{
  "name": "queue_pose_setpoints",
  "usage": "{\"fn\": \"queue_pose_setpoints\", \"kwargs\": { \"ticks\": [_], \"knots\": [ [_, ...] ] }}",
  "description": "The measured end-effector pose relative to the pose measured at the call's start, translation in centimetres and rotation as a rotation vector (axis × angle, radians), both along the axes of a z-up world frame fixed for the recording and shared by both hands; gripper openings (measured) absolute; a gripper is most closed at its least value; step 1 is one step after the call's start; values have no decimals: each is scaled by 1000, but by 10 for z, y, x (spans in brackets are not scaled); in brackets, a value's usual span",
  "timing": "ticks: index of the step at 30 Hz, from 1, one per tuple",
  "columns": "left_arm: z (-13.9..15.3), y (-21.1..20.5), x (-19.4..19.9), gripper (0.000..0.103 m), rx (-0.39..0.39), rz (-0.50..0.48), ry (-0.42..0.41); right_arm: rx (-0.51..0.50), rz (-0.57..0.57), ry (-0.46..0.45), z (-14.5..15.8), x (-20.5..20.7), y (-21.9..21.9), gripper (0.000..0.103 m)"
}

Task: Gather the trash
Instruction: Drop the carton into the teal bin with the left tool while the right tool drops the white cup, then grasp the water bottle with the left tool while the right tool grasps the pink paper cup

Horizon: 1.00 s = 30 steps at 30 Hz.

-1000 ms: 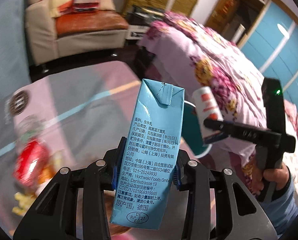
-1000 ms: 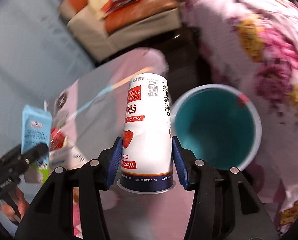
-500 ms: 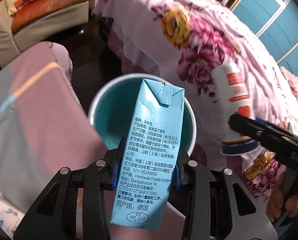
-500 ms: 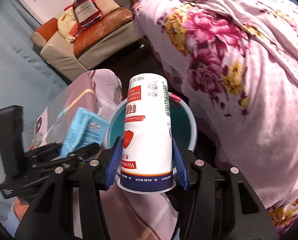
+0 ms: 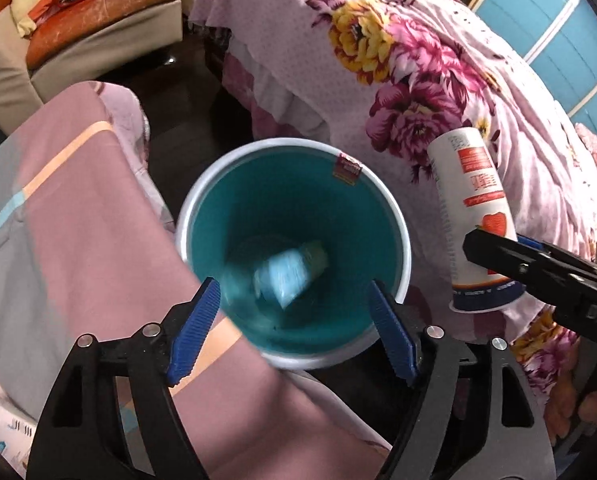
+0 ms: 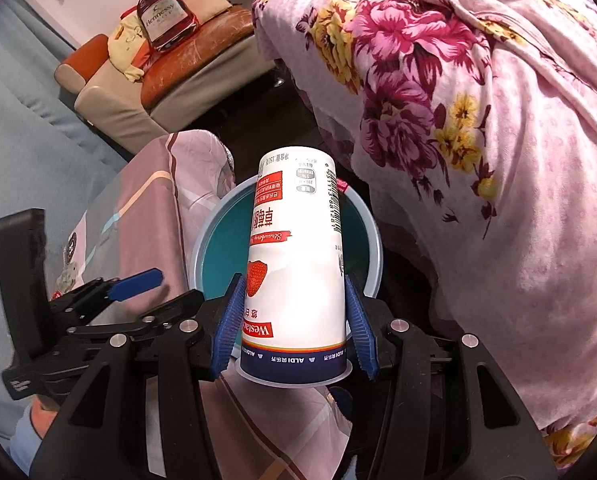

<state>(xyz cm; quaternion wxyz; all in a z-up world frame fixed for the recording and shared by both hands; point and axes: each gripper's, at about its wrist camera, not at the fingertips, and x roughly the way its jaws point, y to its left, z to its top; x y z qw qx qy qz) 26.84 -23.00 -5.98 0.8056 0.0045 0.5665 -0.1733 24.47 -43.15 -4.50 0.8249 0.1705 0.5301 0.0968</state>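
Observation:
A teal bin with a white rim stands on the dark floor between the table and the bed. A light blue milk carton is inside it, blurred. My left gripper is open and empty just above the bin's near rim. My right gripper is shut on a white strawberry yogurt cup, held upside down above the bin. The cup also shows in the left wrist view, to the right of the bin. The left gripper shows in the right wrist view, left of the bin.
A table with a pink and grey cloth is left of the bin. A bed with a floral pink cover is right of it. A sofa with an orange cushion stands at the back. Packaging lies at the table's lower left.
My left gripper moved over the bin, opened and let go of the blue carton, which dropped into the bin. My right gripper still holds the cup near the bin.

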Motion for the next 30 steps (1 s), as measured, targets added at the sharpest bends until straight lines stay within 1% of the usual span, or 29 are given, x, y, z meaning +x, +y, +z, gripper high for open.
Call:
{"fn": "queue_pose_setpoints", "kwargs": {
  "ticks": [3, 5, 9, 12, 13, 14, 15, 17, 18, 19, 21, 23, 24, 27, 28, 30],
  "knots": [
    [12, 10, -8, 82, 0, 22, -13, -11, 6, 4, 0, -1, 7, 47],
    [19, 18, -13, 82, 5, 41, -15, -16, 11, 12, -1, -1, 10, 47],
    [35, 40, -22, 82, -27, 85, -15, -30, 30, 25, -3, 2, 24, 47],
    [48, 55, -28, 83, -36, 103, -37, -41, 40, 31, -3, 3, 36, 47],
    [51, 60, -30, 84, -40, 108, -43, -46, 48, 36, -4, 3, 41, 47],
    [55, 66, -33, 89, -47, 117, -49, -49, 53, 39, -5, 3, 44, 48],
    [57, 70, -34, 92, -51, 122, -54, -53, 58, 43, -4, 4, 48, 48],
    [60, 79, -39, 92, -65, 134, -64, -65, 73, 46, -3, 4, 55, 48],
    [62, 84, -41, 92, -75, 139, -64, -65, 80, 49, -2, 4, 60, 50],
    [63, 89, -43, 92, -81, 142, -62, -64, 84, 52, -1, 3, 64, 58],
    [65, 98, -48, 92, -88, 149, -61, -74, 88, 43, 4, 1, 70, 68],
    [68, 108, -53, 92, -90, 160, -67, -67, 100, 43, 9, -1, 80, 73],
    [72, 117, -57, 92, -93, 171, -75, -61, 103, 45, 11, -2, 84, 77],
    [79, 137, -66, 92, -107, 193, -89, -90, 123, 34, 21, -8, 102, 78],
    [81, 145, -70, 92, -109, 201, -96, -97, 143, 32, 25, -12, 111, 81],
    [86, 161, -78, 92, -105, 216, -109, -112, 181, 21, 31, -18, 127, 83]
  ]
}}
